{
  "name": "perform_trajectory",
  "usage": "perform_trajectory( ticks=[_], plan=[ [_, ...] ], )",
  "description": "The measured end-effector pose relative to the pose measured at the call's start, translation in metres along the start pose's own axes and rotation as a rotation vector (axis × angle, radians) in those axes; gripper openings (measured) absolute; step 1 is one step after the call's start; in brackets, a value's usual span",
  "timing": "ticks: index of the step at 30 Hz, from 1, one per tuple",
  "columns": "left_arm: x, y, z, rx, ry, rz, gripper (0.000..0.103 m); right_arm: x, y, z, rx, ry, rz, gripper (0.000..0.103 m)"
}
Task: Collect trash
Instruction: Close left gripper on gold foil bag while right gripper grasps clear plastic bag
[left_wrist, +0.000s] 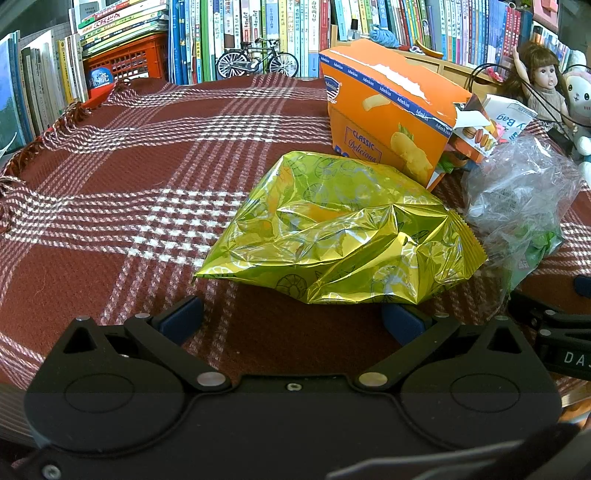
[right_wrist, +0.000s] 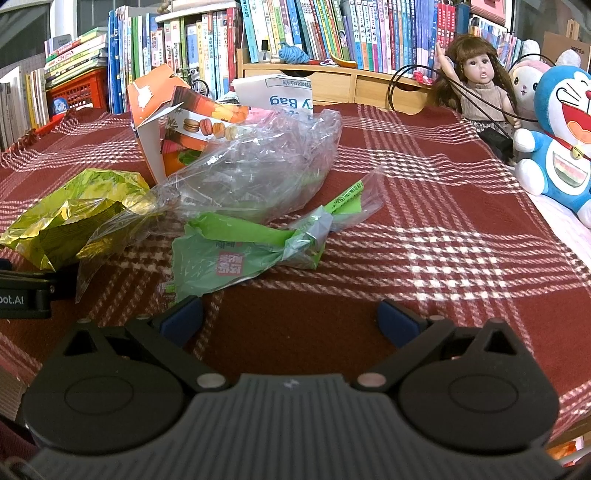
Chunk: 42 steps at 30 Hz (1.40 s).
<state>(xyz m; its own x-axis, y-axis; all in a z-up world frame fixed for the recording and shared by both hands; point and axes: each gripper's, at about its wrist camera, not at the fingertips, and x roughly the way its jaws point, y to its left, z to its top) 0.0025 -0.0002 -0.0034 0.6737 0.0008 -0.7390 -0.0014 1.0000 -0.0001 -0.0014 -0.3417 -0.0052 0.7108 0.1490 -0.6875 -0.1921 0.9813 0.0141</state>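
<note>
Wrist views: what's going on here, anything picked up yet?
Nothing held yet. Both tools are open over the plaid cloth. The left tool sits just short of the yellow foil bag, with the orange box behind it. The right tool faces the green wrapper and the clear plastic bag.

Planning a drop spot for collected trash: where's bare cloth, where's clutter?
Free: cloth left of the foil bag, back to the books; also between the green wrapper and the toys. Crowded: foil bag, orange box and clear bag bunch together mid-table.
</note>
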Motion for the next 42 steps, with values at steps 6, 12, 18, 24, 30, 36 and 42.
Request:
perform_trajectory(
  ticks=[6, 12, 18, 24, 30, 36, 42],
  plan=[
    [-0.003, 0.0, -0.001, 0.001, -0.001, -0.005, 0.103, 0.0, 0.0, -0.001, 0.0, -0.003, 0.0, 0.103],
    [-0.005, 0.003, -0.003, 0.0, -0.014, -0.007, 0.103, -0.006, -0.004, -0.004, -0.002, -0.032, 0.024, 0.103],
    [-0.02, 0.015, -0.005, -0.066, -0.048, -0.035, 0.103, -0.021, -0.012, -0.007, 0.012, -0.073, 0.089, 0.103],
    [-0.044, 0.033, -0.002, -0.125, -0.102, -0.121, 0.103, -0.046, -0.021, -0.005, -0.012, -0.152, 0.134, 0.103],
    [-0.053, 0.037, -0.002, -0.131, -0.118, -0.179, 0.103, -0.06, -0.032, -0.002, 0.038, -0.194, 0.178, 0.103],
    [-0.043, 0.029, -0.001, -0.109, -0.097, -0.154, 0.103, -0.062, -0.039, 0.003, 0.1, -0.215, 0.191, 0.103],
    [-0.027, 0.028, 0.003, -0.145, -0.076, -0.156, 0.102, -0.052, -0.037, 0.013, 0.125, -0.237, 0.185, 0.098]
  ],
)
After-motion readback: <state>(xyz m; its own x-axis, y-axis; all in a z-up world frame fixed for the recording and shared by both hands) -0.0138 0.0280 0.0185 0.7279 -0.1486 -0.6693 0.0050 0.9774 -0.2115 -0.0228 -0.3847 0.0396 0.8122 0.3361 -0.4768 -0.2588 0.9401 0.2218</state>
